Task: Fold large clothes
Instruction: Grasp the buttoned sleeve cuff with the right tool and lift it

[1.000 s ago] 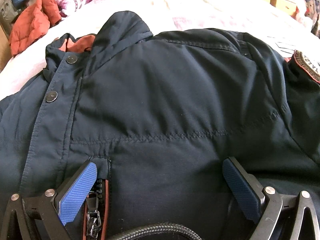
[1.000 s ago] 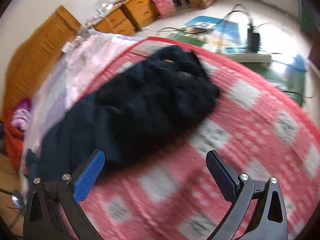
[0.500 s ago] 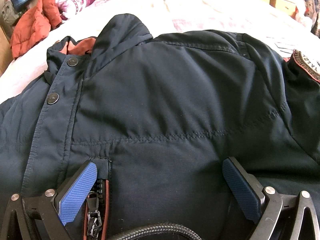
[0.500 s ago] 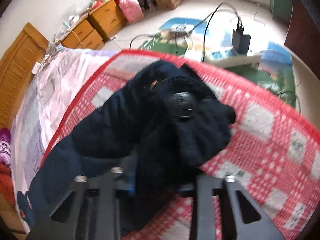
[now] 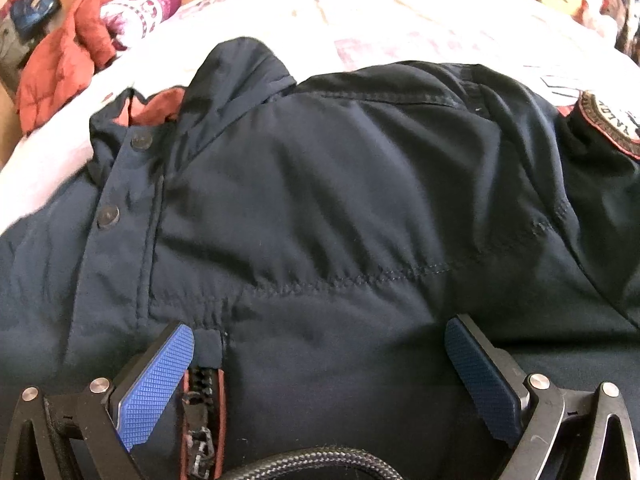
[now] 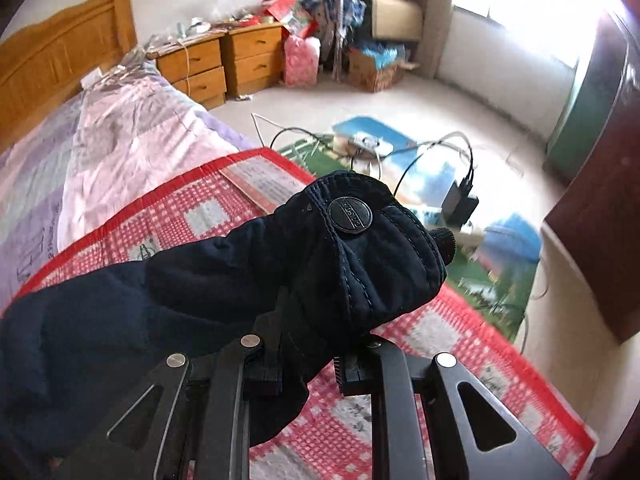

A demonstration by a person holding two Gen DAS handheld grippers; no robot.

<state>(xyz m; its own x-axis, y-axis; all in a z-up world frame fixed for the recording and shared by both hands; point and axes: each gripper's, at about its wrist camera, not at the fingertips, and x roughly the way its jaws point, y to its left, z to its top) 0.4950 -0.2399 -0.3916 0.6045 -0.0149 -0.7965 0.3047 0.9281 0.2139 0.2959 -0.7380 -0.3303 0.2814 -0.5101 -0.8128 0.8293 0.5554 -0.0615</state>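
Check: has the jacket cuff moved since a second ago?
Yes. The cuff, pinched in the closing right tongs, has lifted off the red checked blanket.

A round patch (image 5: 612, 120) at the dark jacket's (image 5: 340, 208) right edge bore cut-off letters, and the cuff snap's (image 6: 350, 215) embossed lettering stayed illegible.

Navy jacket (image 5: 320, 200) with rust-orange lining; red-and-white checked blanket (image 6: 192, 220); blue-padded left tongs (image 5: 320, 384).
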